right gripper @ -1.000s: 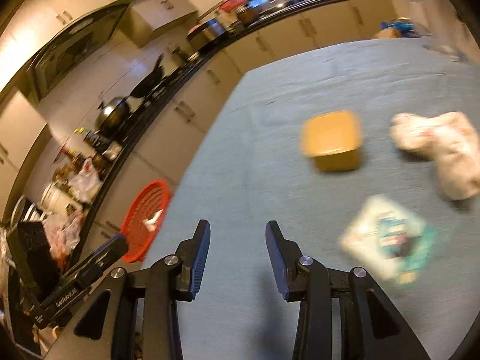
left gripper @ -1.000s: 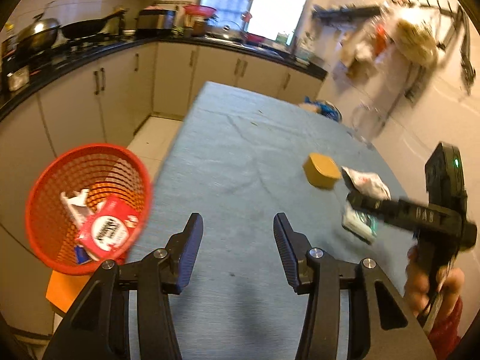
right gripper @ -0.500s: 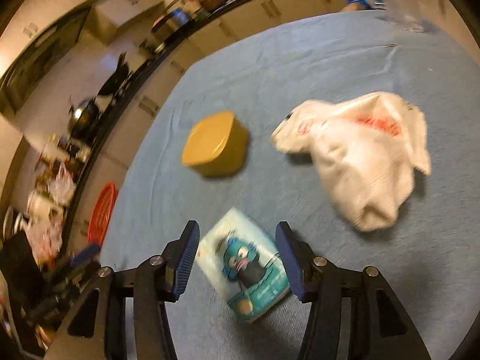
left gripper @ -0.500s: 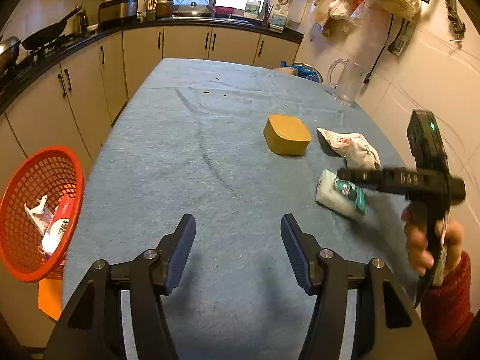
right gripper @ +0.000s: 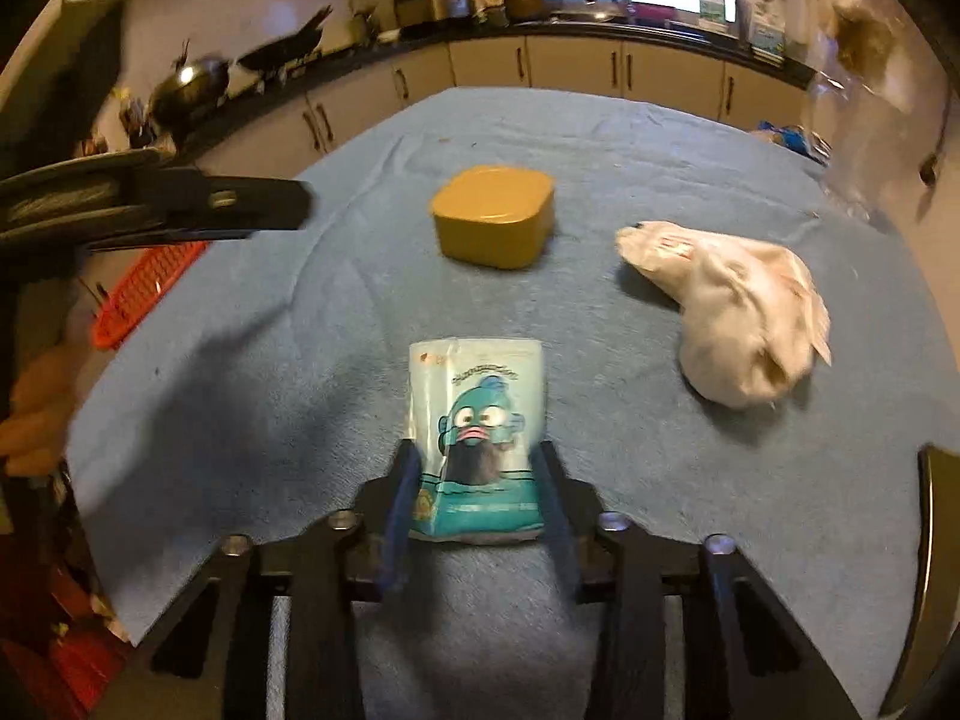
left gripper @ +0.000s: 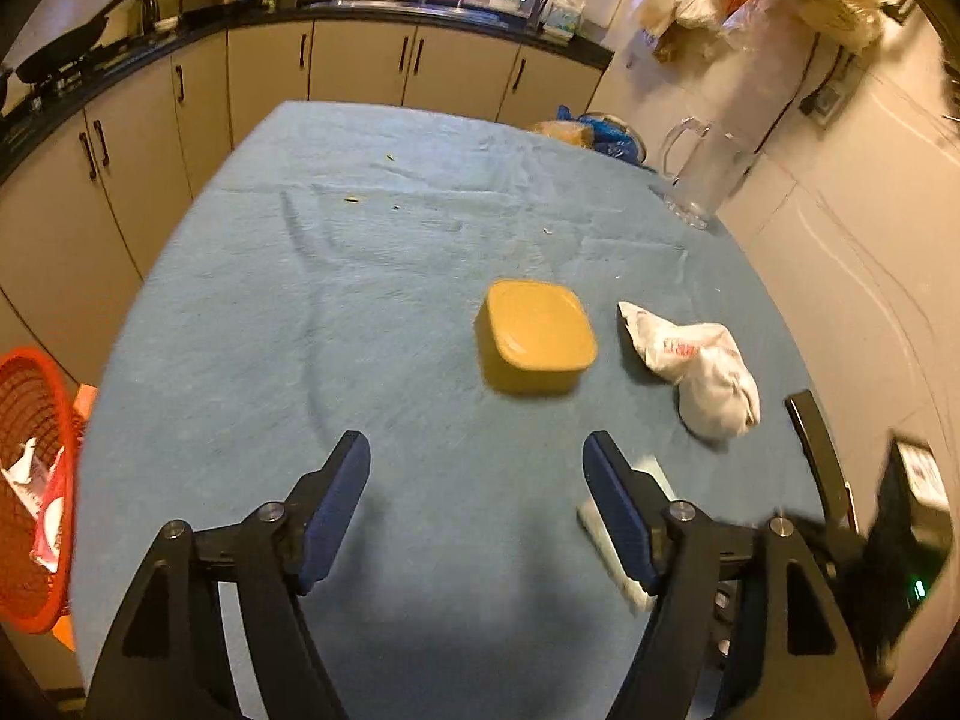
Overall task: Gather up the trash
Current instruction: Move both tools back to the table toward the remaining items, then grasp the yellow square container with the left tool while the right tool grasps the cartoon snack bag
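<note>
A blue packet (right gripper: 480, 414) with a cartoon fish face lies on the blue tablecloth (right gripper: 270, 360). My right gripper (right gripper: 477, 450) has a finger against each side of it, and its jaws are closing on it. In the left wrist view only the packet's pale edge (left gripper: 606, 546) shows behind my right finger. My left gripper (left gripper: 474, 441) hangs over bare cloth, its jaws opening with nothing between them. Ahead sit a yellow lidded box (left gripper: 534, 336) and a crumpled white bag (left gripper: 702, 366). The red basket (left gripper: 30, 480) holding trash stands off the table's left edge.
A glass jug (left gripper: 702, 180) stands at the table's far right, with a blue bag (left gripper: 606, 132) behind it. A dark chair back (left gripper: 816, 450) rises at the right edge. Cabinets and a cluttered counter (left gripper: 360, 6) run round the left and far sides.
My left gripper swung from the basket toward the table's middle and its jaws widened. My right gripper dropped onto the blue packet, straightened, and closed round it.
</note>
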